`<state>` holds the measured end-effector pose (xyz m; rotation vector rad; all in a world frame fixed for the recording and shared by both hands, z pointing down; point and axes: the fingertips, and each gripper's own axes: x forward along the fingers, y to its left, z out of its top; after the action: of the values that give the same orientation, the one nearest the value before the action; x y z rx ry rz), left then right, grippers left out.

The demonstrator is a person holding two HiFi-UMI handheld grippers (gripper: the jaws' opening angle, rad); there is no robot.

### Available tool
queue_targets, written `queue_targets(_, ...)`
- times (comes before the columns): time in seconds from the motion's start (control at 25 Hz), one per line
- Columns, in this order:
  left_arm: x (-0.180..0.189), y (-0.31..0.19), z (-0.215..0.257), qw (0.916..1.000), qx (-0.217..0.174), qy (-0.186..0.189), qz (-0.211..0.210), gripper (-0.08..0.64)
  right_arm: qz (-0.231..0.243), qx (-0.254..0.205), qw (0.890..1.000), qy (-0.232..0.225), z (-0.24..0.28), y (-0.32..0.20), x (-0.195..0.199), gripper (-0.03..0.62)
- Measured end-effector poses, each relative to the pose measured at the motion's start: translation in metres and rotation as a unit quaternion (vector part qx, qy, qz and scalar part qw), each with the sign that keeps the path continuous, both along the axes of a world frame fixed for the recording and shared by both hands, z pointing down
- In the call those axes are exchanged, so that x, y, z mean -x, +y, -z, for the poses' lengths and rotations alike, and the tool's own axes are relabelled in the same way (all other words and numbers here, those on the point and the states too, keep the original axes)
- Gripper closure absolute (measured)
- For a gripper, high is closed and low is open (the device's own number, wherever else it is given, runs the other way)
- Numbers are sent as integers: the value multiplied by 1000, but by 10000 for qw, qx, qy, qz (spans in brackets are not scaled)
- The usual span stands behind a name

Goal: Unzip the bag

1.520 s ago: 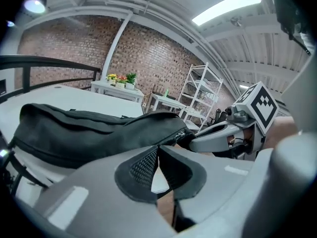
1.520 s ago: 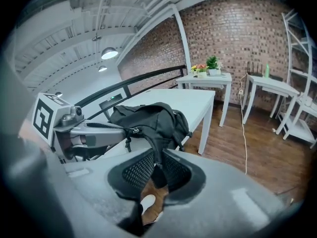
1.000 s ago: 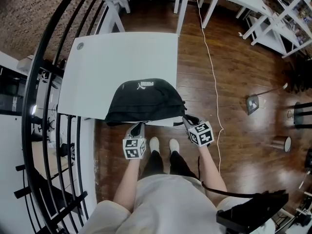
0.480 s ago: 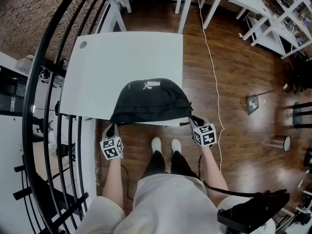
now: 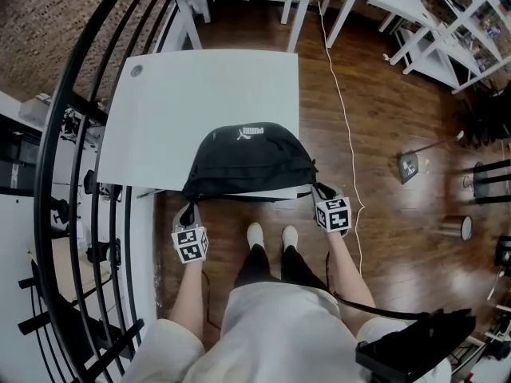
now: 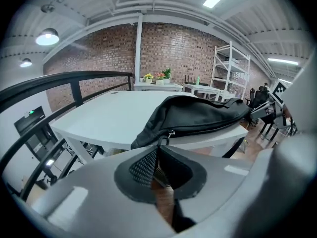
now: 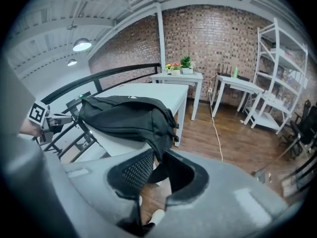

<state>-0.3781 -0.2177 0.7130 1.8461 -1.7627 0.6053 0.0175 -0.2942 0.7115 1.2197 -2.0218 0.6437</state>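
Two grips stretch the black bag (image 5: pixel 243 162), which lies at the near edge of the white worktop (image 5: pixel 184 86) with its front lip hanging just over that edge. The left gripper (image 5: pixel 189 212) has its fingers pinched narrow on the zipper pull (image 6: pixel 165 139) at the bag's left end. The right gripper (image 5: pixel 316 191) has the dark fabric of the bag's right end between its fingers. Those fingers have just been opening a little, though the fabric still fills the gap.

That loosening looks like the main risk. If the right hold lets go while the left one pulls, the bag would likely swing left and slide off the near edge onto the wooden floor (image 5: pixel 383 150). The pull is thin and could slip from the left fingers. The slider seems near the end of its run, so more pulling would probably drag the bag rather than open it.

Room is tight on the left, where the black railing (image 5: pixel 76 142) curves close outside the left gripper. The right side is open floor, crossed by a white cable (image 5: pixel 345 102). Beyond the bag the worktop is bare, so the bag could be pushed further on.
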Motion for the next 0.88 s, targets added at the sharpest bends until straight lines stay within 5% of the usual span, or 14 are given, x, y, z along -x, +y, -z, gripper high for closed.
queue_targets(0.56, -66, 83, 38, 9979, -644, 8, -58, 529, 144, -1303, 9889, -707, 80, 87, -25, 534)
queue_targets(0.88, -197, 203, 119, 9852, -1664, 163, -382, 529, 695, -2177, 9633, -1405, 150, 244, -61, 534)
